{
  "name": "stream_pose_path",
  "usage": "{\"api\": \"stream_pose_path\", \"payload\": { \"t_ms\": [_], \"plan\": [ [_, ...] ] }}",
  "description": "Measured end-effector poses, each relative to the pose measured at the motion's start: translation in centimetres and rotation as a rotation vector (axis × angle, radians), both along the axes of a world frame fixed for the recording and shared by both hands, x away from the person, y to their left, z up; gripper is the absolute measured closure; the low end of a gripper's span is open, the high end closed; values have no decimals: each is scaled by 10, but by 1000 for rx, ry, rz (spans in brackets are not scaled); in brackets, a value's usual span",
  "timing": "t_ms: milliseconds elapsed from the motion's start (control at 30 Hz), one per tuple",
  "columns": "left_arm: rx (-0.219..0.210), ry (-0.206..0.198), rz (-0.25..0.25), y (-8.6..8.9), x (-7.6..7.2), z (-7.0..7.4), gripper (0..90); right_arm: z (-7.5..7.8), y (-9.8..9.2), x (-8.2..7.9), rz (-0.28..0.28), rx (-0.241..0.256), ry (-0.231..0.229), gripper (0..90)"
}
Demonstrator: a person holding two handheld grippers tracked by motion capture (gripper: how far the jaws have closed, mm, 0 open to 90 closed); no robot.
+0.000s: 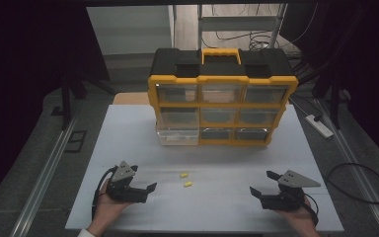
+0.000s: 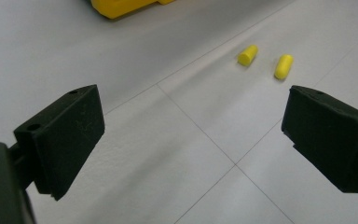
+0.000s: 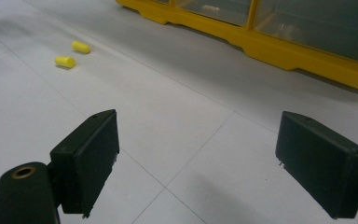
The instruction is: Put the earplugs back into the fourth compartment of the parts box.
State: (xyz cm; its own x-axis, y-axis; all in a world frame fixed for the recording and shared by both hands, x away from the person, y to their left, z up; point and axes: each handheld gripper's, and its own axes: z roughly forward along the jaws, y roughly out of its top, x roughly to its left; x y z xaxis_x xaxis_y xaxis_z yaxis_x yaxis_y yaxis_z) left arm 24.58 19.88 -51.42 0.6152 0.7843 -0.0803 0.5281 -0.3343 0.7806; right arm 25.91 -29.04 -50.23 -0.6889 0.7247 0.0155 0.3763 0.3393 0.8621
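Note:
Two small yellow foam plugs lie side by side on the white table (image 1: 128, 148), one (image 1: 182, 175) slightly farther from me than the other (image 1: 188, 184). My left gripper (image 1: 143, 178) rests at the front left, open and empty, pointing toward them; in the left gripper view (image 2: 193, 116) the plugs (image 2: 247, 55) (image 2: 284, 66) lie ahead, beyond the right jaw. My right gripper (image 1: 262, 182) is at the front right, open and empty; in the right gripper view (image 3: 196, 135) the plugs (image 3: 81, 46) (image 3: 65, 62) sit far off to the upper left.
A yellow and black drawer organizer (image 1: 222, 79) stands at the back of the table, its bottom left clear drawer (image 1: 178, 135) pulled out. A white power strip (image 1: 319, 125) and a looped cable (image 1: 360, 182) lie on the floor to the right.

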Motion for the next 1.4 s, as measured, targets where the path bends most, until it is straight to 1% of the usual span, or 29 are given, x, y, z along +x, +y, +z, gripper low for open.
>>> {"api": "stream_pose_path", "payload": {
  "t_ms": [333, 433, 567, 667, 867, 1133, 1200, 1400],
  "plan": [
    [-8, 3, 11, 2, -1, -1, 57, -1, 1, 0, 8, -6, 10, 146],
    [-9, 3, 11, 1, -1, 0, 58, -2, 0, 1, 9, -15, 16, 150],
    [-3, 8, 8, 1, -1, -1, 58, -1, 0, 1, 7, -10, 23, 152],
    [-14, 9, 16, 2, -2, -1, 60, -1, 2, 2, 10, -16, 17, 152],
    [-17, 13, 16, 2, -3, 0, 61, -2, 4, 4, 15, -20, 23, 153],
    [-11, 16, -13, -5, -1, 5, 67, -2, 5, 5, 18, -21, 24, 154],
    [-12, 17, -13, -5, -1, 5, 67, -1, 4, 5, 18, -20, 25, 154],
    [-14, 26, -29, -10, 3, 11, 69, -2, 4, 5, 15, -25, 28, 157]
  ]
}}
